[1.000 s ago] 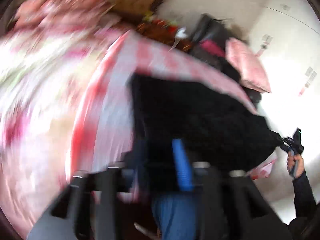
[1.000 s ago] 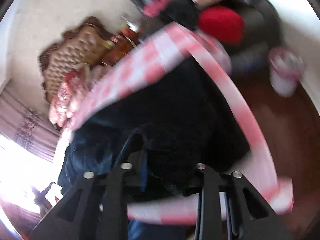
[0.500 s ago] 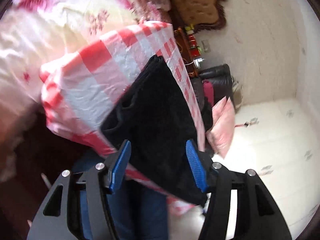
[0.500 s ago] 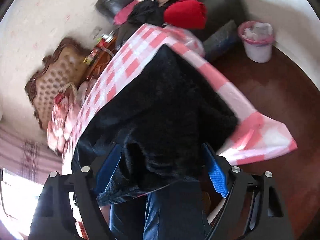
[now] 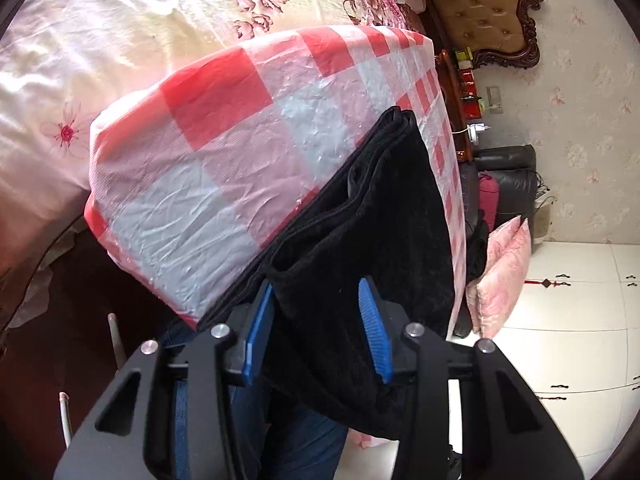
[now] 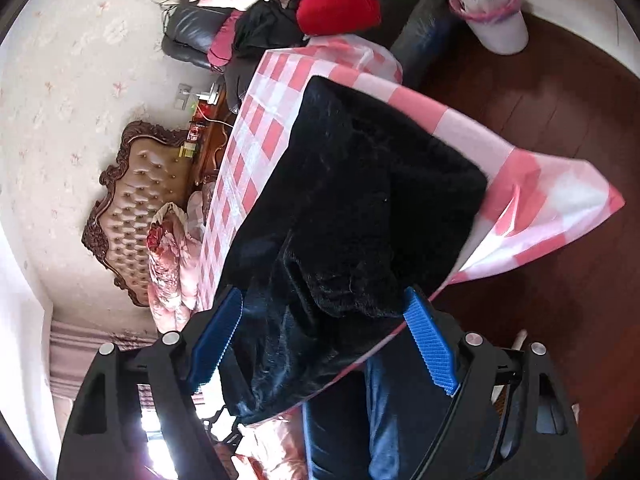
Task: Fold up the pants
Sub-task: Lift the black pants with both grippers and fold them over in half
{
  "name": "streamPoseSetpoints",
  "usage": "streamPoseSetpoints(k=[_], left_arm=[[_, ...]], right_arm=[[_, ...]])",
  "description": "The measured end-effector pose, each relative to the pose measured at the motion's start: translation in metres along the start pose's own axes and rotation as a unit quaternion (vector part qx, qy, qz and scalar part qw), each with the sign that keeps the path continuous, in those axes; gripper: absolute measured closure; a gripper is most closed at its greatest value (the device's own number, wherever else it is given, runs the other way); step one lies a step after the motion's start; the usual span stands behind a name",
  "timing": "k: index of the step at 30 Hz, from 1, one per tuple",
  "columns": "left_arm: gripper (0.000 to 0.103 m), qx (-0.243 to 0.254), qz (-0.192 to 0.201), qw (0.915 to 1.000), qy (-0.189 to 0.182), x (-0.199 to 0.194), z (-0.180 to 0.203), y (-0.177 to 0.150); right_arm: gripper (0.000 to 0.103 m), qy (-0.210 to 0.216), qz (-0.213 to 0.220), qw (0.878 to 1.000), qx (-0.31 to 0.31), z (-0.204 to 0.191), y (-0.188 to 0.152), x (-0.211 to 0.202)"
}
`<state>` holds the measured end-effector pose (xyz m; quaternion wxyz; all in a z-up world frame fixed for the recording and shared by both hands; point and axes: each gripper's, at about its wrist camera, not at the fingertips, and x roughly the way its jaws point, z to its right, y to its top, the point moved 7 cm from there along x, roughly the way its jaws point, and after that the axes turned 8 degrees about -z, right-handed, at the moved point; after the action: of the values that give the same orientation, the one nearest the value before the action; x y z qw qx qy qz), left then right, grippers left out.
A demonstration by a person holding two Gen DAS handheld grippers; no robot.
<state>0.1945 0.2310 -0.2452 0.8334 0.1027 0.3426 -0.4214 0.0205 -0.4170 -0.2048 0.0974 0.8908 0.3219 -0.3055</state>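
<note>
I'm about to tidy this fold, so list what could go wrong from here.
1. The folded black pants overhang the near edge of the table's checkered cloth; a nudge may tip them off.
2. The left gripper, jaws just closing around one loose flap, could drag only the top layer and undo the fold.
3. The right gripper stands open beside a hanging cloth corner and could snag it.

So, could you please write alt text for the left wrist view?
Folded black pants lie on a red-and-white checked cloth, their near end between the pads of the left gripper, whose jaws have just been closing. A flowered bed lies behind.
</note>
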Motion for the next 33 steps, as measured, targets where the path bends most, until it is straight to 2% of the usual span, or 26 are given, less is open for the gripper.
streamPoseSetpoints(k=[2, 4, 6, 7, 10, 12, 16, 17, 18, 19, 20, 21, 22, 23, 25, 27, 30, 33], left_arm=[[0.062, -0.003, 0.000, 1.0000, -0.001, 0.000, -0.001, 0.001], [0.062, -0.001, -0.001, 1.0000, -0.006, 0.000, -0.002, -0.001], [0.063, -0.001, -0.002, 0.9999, -0.013, -0.002, -0.006, -0.003], [0.064, -0.002, -0.002, 0.9999, -0.016, -0.002, -0.007, -0.003], [0.065, -0.001, -0.003, 0.9998, -0.019, -0.003, -0.009, -0.002], [0.065, 0.002, -0.003, 0.9999, -0.016, -0.003, -0.008, -0.002], [0.066, 0.000, -0.004, 0.9999, -0.017, -0.002, -0.008, -0.001], [0.067, 0.000, -0.004, 0.9999, -0.014, -0.002, -0.007, -0.001], [0.076, 0.002, -0.005, 1.0000, -0.005, 0.000, -0.006, 0.001], [0.090, 0.005, -0.006, 1.0000, 0.005, 0.002, -0.005, 0.002], [0.099, 0.011, -0.013, 0.9998, 0.014, 0.005, -0.004, 0.004], [0.099, 0.013, -0.017, 0.9997, 0.013, 0.004, -0.002, 0.006], [0.100, 0.026, -0.015, 0.9995, 0.002, -0.004, 0.006, 0.008], [0.100, 0.038, -0.008, 0.9992, -0.011, -0.014, 0.014, 0.008], [0.099, 0.056, 0.000, 0.9980, -0.028, -0.031, 0.022, 0.003], [0.099, 0.060, 0.004, 0.9977, -0.031, -0.040, 0.014, -0.008], [0.099, 0.043, -0.012, 0.9988, -0.019, -0.032, -0.011, -0.021], [0.095, 0.013, -0.019, 0.9994, -0.026, -0.026, -0.030, -0.025]], right_arm=[[0.022, -0.005, 0.018, 1.000, 0.012, 0.001, 0.001, -0.009], [0.022, -0.032, 0.048, 0.998, 0.037, 0.012, 0.002, -0.023], [0.022, -0.035, 0.048, 0.997, 0.055, 0.020, -0.005, -0.025], [0.022, -0.029, 0.042, 0.997, 0.056, 0.021, -0.009, -0.024], [0.023, 0.023, 0.011, 0.997, 0.069, 0.013, -0.024, -0.009], [0.024, 0.050, 0.011, 0.996, 0.075, 0.006, -0.020, 0.003], [0.029, 0.046, 0.030, 0.992, 0.112, 0.017, -0.002, 0.020], [0.032, 0.037, 0.039, 0.992, 0.113, 0.019, 0.005, 0.022], [0.034, 0.027, 0.046, 0.993, 0.109, 0.020, 0.009, 0.023], [0.047, 0.012, 0.047, 0.993, 0.105, 0.022, 0.014, 0.025], [0.064, 0.002, 0.037, 0.995, 0.097, 0.020, 0.019, 0.028], [0.067, 0.001, 0.033, 0.996, 0.081, 0.015, 0.024, 0.027], [0.080, -0.001, 0.036, 0.998, 0.049, 0.005, 0.032, 0.021], [0.084, -0.012, 0.052, 0.999, 0.006, -0.009, 0.041, 0.008], [0.084, -0.017, 0.056, 0.998, -0.029, -0.018, 0.047, -0.003], [0.084, -0.034, 0.042, 0.998, -0.028, -0.003, 0.045, 0.000], [0.084, -0.047, 0.020, 0.999, -0.007, 0.026, 0.035, 0.012], [0.082, -0.043, 0.019, 0.999, -0.009, 0.026, 0.027, 0.010]])
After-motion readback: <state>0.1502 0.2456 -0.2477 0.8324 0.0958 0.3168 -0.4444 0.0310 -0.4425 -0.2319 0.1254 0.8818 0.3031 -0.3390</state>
